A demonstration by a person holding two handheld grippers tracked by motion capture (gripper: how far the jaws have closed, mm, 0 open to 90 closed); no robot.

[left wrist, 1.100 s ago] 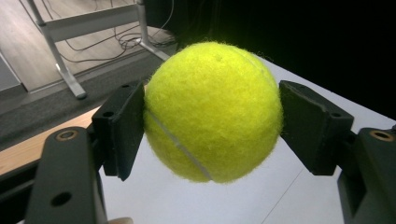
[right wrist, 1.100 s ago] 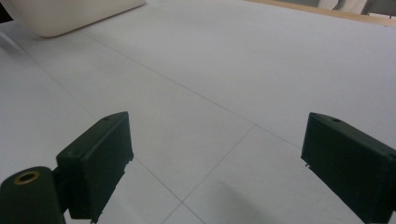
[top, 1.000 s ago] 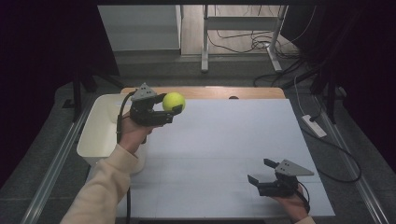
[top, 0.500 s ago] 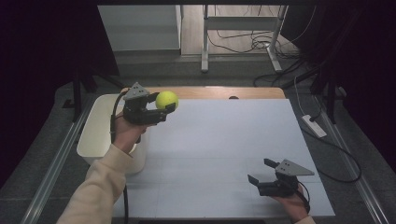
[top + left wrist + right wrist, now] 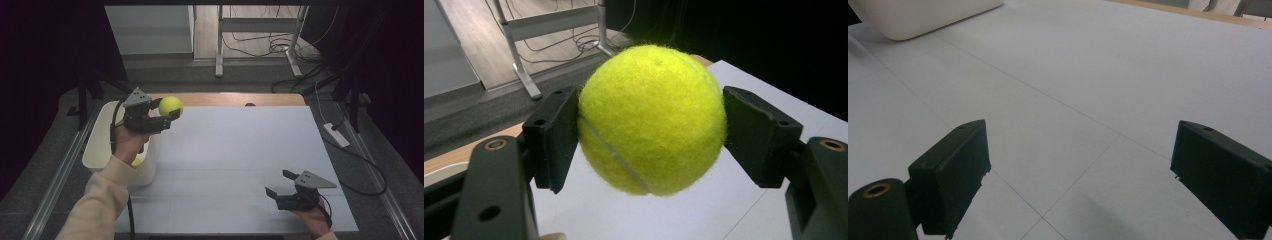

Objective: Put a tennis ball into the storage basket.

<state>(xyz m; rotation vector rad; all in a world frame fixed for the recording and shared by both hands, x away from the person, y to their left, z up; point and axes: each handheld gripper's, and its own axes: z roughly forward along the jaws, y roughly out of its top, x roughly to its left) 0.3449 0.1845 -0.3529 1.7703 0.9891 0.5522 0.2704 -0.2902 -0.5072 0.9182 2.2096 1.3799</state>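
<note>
Tennis ball (image 5: 170,105) is clamped between the pads of the left tool (image 5: 167,111), held aloft just past the far right corner of the white bin (image 5: 102,150). The bin opening lies below and left of the ball. Right tool (image 5: 276,184) is parked well clear of the bin on the tabletop (image 5: 240,150), jaws apart, nothing held.

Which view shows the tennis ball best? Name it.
The left gripper view: the tennis ball sits close up, clamped between the jaws, seam visible. The high view shows it small near the white bin.
</note>
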